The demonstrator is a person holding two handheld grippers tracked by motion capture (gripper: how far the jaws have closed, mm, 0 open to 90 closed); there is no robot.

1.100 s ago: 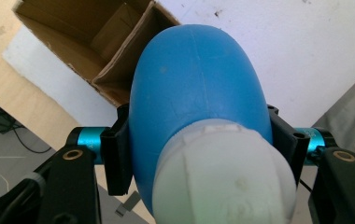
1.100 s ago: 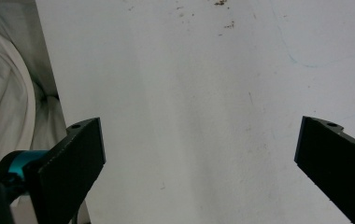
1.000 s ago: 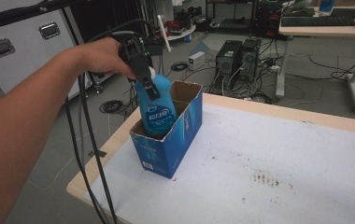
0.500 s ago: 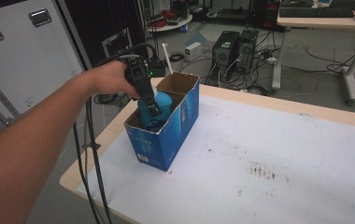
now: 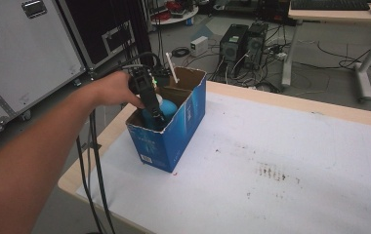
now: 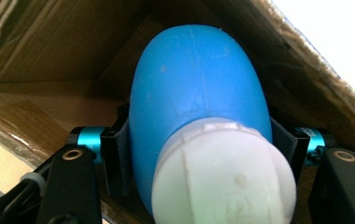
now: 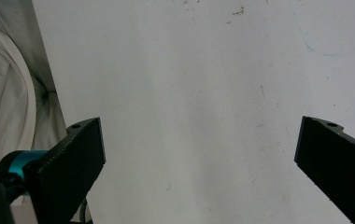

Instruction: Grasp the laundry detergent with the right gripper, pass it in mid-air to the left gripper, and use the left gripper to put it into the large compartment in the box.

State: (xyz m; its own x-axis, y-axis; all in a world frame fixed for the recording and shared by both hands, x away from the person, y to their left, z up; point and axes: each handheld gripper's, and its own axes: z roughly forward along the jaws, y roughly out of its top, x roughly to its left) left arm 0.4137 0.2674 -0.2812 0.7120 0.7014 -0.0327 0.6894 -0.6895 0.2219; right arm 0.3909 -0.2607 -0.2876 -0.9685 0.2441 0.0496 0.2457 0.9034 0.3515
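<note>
A blue bottle [image 5: 166, 107] with a white cap [image 6: 222, 175] stands inside the open blue cardboard box [image 5: 174, 136] at the table's left edge. My left gripper [image 5: 150, 105] reaches down into the box and is shut on the bottle [image 6: 196, 93], its jaws pressed against both sides just below the cap. The box's brown inner walls [image 6: 59, 56] surround the bottle. My right gripper [image 7: 199, 154] hovers open over the white table cover [image 7: 189, 70], with nothing between its jaws.
The table [image 5: 291, 161] has a white cover with dark stains [image 5: 271, 171] near its middle. Beyond it stand a grey flight case [image 5: 22, 53], computer towers [image 5: 244, 41] with cables on the floor, and another desk [image 5: 340, 14]. White cloth [image 7: 7, 107] lies left of the right gripper.
My left gripper has lowered the blue bottle from above the box down into it. The camera view has also shifted slightly.
</note>
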